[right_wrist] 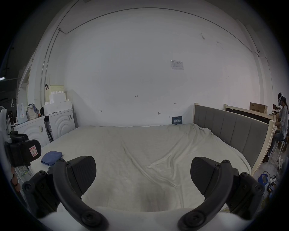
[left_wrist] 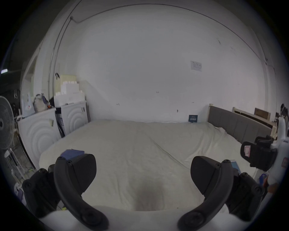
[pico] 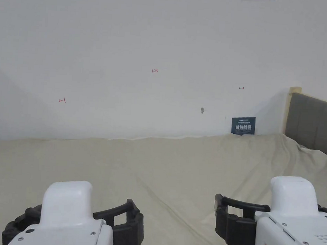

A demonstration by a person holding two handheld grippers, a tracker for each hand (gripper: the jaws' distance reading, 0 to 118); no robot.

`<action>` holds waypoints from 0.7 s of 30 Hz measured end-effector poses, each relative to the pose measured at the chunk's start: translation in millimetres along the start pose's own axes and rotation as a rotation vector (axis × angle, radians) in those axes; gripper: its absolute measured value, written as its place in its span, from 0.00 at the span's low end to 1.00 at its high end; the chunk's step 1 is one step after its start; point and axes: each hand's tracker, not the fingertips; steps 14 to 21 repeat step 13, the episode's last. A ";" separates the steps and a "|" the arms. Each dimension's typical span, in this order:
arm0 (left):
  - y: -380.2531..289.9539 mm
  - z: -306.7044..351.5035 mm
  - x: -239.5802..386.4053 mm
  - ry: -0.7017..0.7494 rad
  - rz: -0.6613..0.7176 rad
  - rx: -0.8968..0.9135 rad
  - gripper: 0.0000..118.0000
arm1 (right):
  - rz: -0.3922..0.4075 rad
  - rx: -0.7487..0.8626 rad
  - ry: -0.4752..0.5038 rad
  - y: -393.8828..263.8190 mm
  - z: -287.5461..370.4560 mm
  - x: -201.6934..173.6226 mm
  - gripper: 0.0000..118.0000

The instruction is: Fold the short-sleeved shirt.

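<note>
I hold both grippers over the near edge of the bed (right_wrist: 140, 148), nothing between them. My left gripper (left_wrist: 143, 171) has its fingers (left_wrist: 81, 170) spread wide, and my right gripper (right_wrist: 143, 171) is spread the same way. The blue shirt (right_wrist: 51, 157) lies in a small, compact bundle at the lower left of the right gripper view, near the bed's edge; a corner of it peeks above my finger in the left gripper view. Whether it is neatly folded or merely bunched I cannot tell. I judge I am either finished or have not yet begun.
</note>
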 end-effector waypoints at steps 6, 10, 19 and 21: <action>2.1 6.3 -3.3 -0.086 0.059 0.032 1.00 | 0.010 -0.013 -0.018 -6.1 -2.4 1.4 1.00; 2.2 2.6 -2.7 -0.050 0.034 0.029 1.00 | 0.002 -0.018 -0.012 -9.2 -3.7 3.7 1.00; 1.6 1.4 -2.8 -0.057 0.044 0.015 1.00 | -0.002 -0.011 -0.028 -9.4 -4.9 4.4 1.00; 1.6 1.4 -2.8 -0.057 0.044 0.015 1.00 | -0.002 -0.011 -0.028 -9.4 -4.9 4.4 1.00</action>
